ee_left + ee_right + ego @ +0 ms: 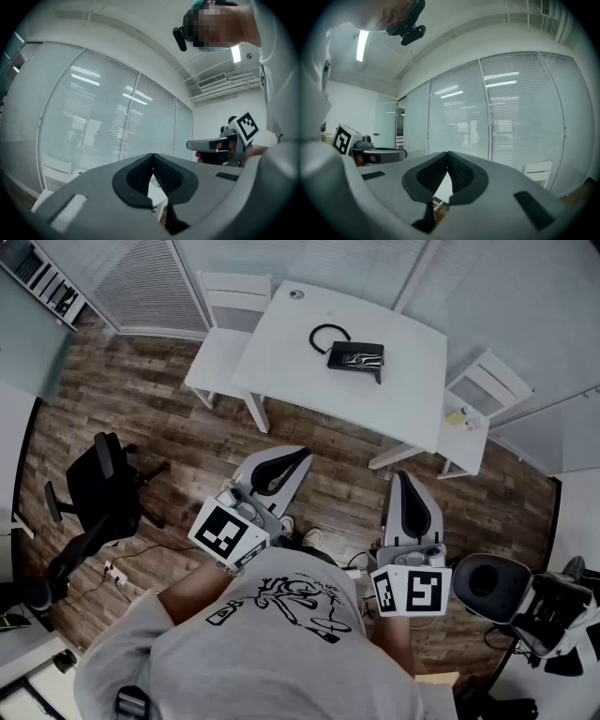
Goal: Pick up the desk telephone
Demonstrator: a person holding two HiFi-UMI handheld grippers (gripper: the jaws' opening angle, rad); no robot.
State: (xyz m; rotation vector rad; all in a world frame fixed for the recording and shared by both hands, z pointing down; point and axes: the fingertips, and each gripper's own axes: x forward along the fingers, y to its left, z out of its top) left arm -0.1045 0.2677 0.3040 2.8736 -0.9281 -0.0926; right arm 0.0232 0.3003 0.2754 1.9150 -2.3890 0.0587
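A black desk telephone (pixel 356 356) with a coiled cord (pixel 327 333) lies on a white table (pixel 384 395), seen from above in the head view. My left gripper (pixel 302 456) is held level, short of the table's near edge, shut and empty. My right gripper (pixel 402 476) is beside it to the right, also shut with nothing in it. In the left gripper view the jaw tips (pixel 153 157) meet, and the right gripper (pixel 220 145) shows at the right. In the right gripper view the jaw tips (pixel 448 154) meet too. The telephone is in neither gripper view.
White chairs stand at the table's left (pixel 225 329) and right (pixel 473 404). A black office chair (pixel 98 498) stands at the left on the wood floor, another chair (pixel 506 592) at the lower right. Glass walls with blinds (pixel 511 108) face the grippers.
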